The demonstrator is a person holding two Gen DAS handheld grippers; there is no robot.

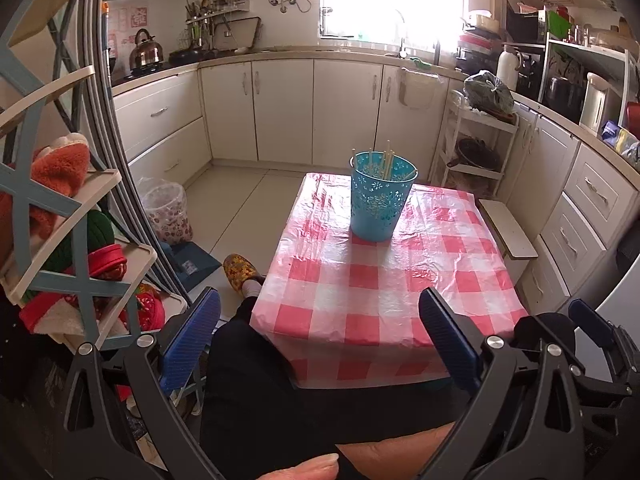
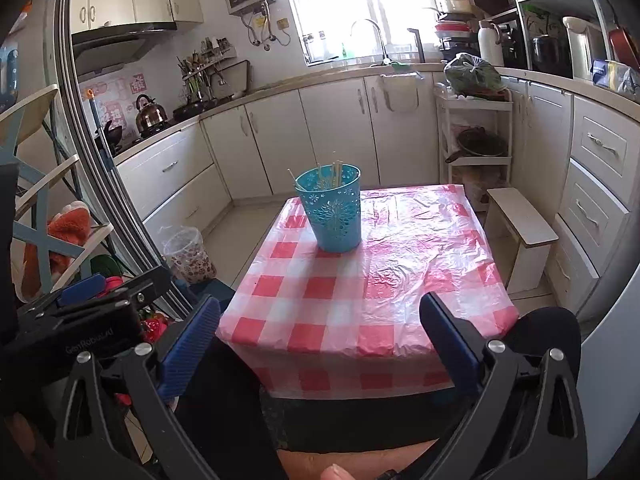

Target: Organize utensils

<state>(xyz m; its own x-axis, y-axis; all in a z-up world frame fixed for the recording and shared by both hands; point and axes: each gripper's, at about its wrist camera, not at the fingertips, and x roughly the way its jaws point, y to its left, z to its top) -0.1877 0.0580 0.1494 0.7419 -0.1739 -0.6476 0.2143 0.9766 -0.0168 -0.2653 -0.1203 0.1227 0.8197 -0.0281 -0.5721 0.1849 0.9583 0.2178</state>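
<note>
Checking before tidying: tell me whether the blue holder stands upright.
Upright: the blue holder sits flat on the checked tablecloth, chopsticks inside.

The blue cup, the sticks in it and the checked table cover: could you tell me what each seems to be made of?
Blue cup: probably moulded plastic, matte, with cut-out flower holes. Sticks: pale, thin, likely bamboo or wood chopsticks. Table cover: thin plastic sheet, glossy and wrinkled.

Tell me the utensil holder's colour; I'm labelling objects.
Turquoise blue with a cut-out floral pattern; the utensil holder shows best in the right wrist view.
</note>
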